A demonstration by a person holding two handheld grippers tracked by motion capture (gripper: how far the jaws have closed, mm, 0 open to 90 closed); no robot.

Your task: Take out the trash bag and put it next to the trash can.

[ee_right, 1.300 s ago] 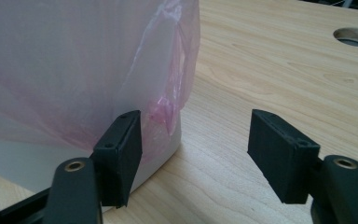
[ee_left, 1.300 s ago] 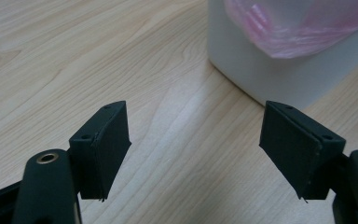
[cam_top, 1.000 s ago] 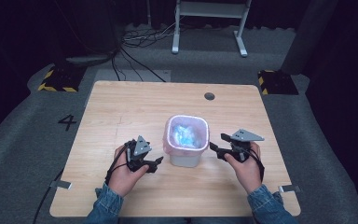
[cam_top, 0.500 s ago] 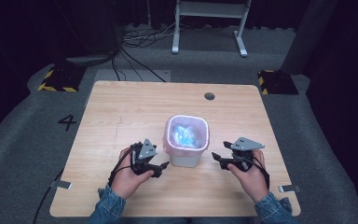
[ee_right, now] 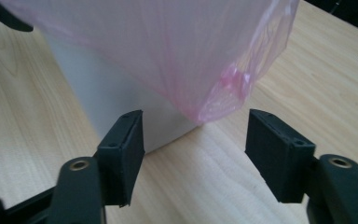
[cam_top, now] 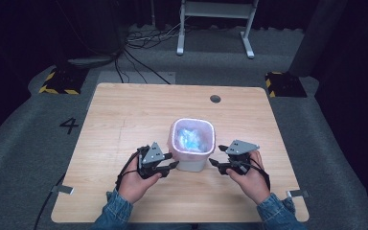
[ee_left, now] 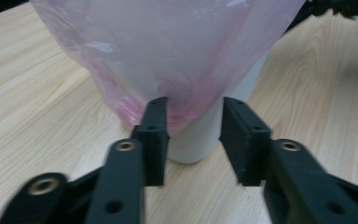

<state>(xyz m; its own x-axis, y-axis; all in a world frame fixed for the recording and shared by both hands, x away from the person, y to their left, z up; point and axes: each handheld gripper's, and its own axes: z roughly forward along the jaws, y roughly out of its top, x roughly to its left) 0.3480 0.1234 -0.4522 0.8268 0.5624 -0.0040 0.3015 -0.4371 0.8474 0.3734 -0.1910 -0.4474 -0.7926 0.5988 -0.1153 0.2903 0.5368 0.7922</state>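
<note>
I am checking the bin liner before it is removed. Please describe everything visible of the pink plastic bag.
The pink plastic bag is thin and translucent. It lines a small white bin standing upright near the middle of the wooden table. Its edge is folded over the rim and hangs wrinkled down the outer walls. One pad of the left gripper touches the hanging fold; the right gripper is open, just short of it.

Left gripper (cam_top: 171, 165) has just been closing, right gripper (cam_top: 215, 163) seemingly open
</note>
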